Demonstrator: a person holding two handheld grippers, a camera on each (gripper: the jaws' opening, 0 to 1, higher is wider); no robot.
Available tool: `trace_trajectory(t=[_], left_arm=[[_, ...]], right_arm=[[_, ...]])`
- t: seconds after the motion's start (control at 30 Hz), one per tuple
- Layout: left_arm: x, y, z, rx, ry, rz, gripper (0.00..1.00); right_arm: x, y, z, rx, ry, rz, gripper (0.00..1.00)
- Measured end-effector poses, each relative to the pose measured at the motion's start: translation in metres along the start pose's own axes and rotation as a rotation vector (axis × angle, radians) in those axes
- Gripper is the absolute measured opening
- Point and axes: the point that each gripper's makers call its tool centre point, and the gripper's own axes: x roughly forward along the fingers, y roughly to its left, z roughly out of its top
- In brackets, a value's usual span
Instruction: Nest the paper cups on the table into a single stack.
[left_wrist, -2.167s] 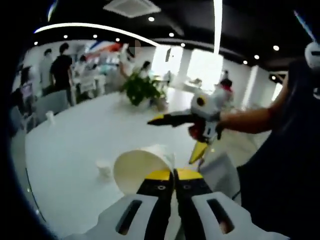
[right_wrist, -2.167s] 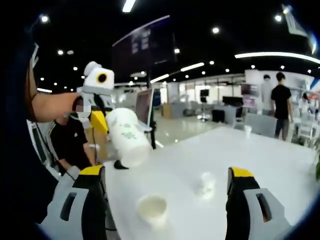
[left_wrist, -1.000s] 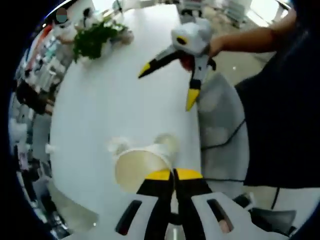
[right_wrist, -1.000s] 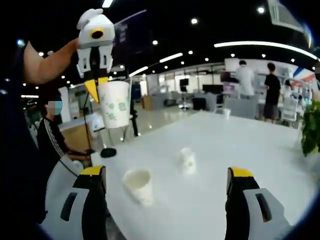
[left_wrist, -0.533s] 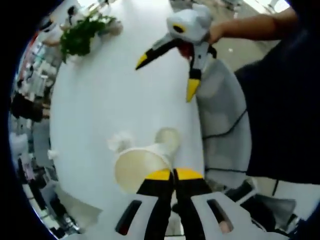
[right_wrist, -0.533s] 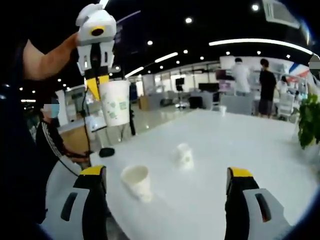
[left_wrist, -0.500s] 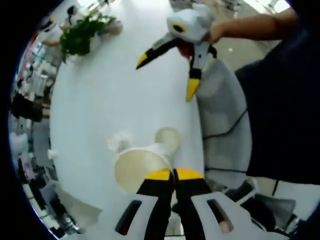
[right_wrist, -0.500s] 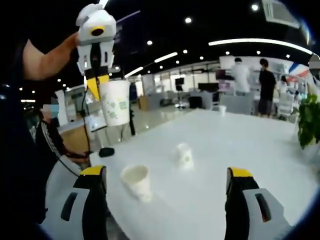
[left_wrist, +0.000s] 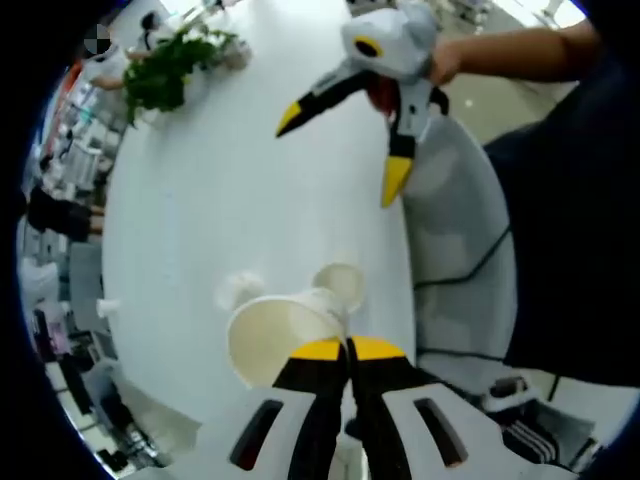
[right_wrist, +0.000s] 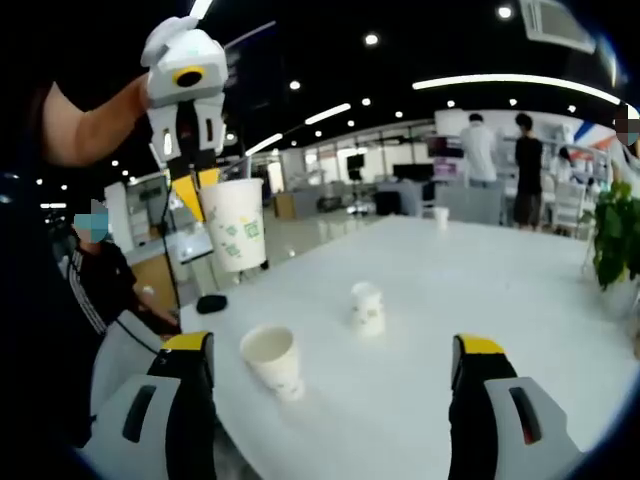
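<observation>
in the left gripper view your left gripper (left_wrist: 347, 350) is clamped on the rim of a white paper cup with green print (left_wrist: 278, 330), held above the upright white paper cup (left_wrist: 338, 284) near the white table (left_wrist: 250, 180) edge. it's light and crushable, so pinch the rim gently. in the right gripper view your right gripper (right_wrist: 335, 370) is spread wide, holding nothing; an upside-down white paper cup (right_wrist: 367, 306) sits farther in, its print too blurred to read.

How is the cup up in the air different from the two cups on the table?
The held cup is pinched at its rim by the left gripper, off the table; the near cup and far cup stand free. The near cup stands mouth-up; the far cup looks upside down. All are white paper.
</observation>
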Motion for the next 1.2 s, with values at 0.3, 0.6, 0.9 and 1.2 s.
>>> trace_trajectory(t=[0.3, 0.6, 0.9, 1.2], left_arm=[[0.018, -0.007, 0.002, -0.032, -0.017, -0.025, 0.0], [0.035, -0.012, 0.0, -0.043, -0.01, -0.042, 0.0], [0.054, -0.015, -0.001, -0.062, 0.0, -0.054, 0.0], [0.063, -0.014, 0.001, -0.059, 0.009, -0.039, 0.0]], right_arm=[[0.002, 0.0, -0.005, 0.005, 0.015, 0.004, 0.96], [0.002, -0.001, -0.004, 0.011, 0.016, -0.001, 0.96], [0.0, -0.003, -0.006, 0.018, 0.015, -0.003, 0.95], [-0.002, -0.003, -0.003, 0.023, 0.005, -0.01, 0.95]])
